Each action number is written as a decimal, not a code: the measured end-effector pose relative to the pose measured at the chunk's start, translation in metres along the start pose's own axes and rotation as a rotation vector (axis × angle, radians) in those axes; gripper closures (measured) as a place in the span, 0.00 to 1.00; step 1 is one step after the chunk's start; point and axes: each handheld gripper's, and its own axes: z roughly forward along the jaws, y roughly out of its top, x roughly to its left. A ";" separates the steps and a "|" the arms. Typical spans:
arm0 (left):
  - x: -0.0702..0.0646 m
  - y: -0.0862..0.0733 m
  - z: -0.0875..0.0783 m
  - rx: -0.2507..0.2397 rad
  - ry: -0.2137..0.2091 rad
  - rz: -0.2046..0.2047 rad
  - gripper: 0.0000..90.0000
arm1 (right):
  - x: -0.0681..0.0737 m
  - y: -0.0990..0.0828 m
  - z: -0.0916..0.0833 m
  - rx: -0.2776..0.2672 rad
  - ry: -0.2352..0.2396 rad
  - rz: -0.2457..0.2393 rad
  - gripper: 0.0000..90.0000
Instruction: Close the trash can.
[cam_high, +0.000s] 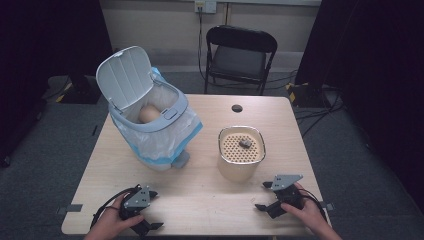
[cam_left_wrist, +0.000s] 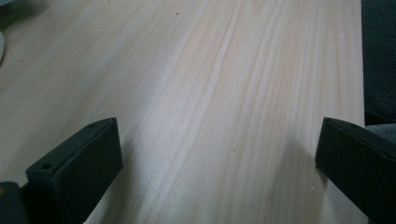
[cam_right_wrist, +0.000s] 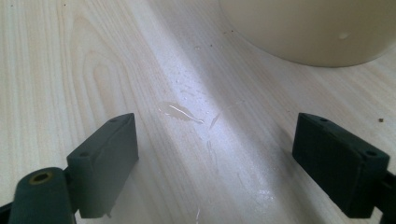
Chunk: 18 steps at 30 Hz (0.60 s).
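Note:
A grey-white pedal bin (cam_high: 150, 112) with a blue-and-white liner bag leans on the table's left half, its lid up. A round beige thing (cam_high: 149, 114) lies inside it. To its right stands a cream container (cam_high: 241, 152) with a perforated insert that carries a small dark scrap (cam_high: 245, 144). My left gripper (cam_high: 154, 210) rests near the front left edge, open, with only bare wood between its jaws (cam_left_wrist: 219, 135). My right gripper (cam_high: 264, 195) sits low at the front right, open and empty, pointing at the base of the cream container (cam_right_wrist: 308, 32), with its jaws (cam_right_wrist: 217, 126) wide apart over the wood.
A smear of water drops (cam_right_wrist: 180, 112) lies on the wooden table (cam_high: 200, 195) between the right gripper's jaws. A black cable port (cam_high: 237, 108) marks the table's far side. A black folding chair (cam_high: 240, 55) stands behind the table. Dark floor surrounds it.

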 end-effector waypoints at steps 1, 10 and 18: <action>0.000 0.000 -0.001 0.002 0.003 -0.003 0.00 | 0.000 -0.002 0.000 -0.015 -0.003 0.004 0.15; 0.003 -0.005 -0.010 -0.034 0.000 -0.093 0.13 | -0.001 -0.005 0.000 -0.033 -0.002 0.012 0.14; 0.007 -0.002 -0.023 -0.001 0.021 -0.148 0.18 | -0.001 -0.005 0.000 -0.036 -0.001 0.011 0.14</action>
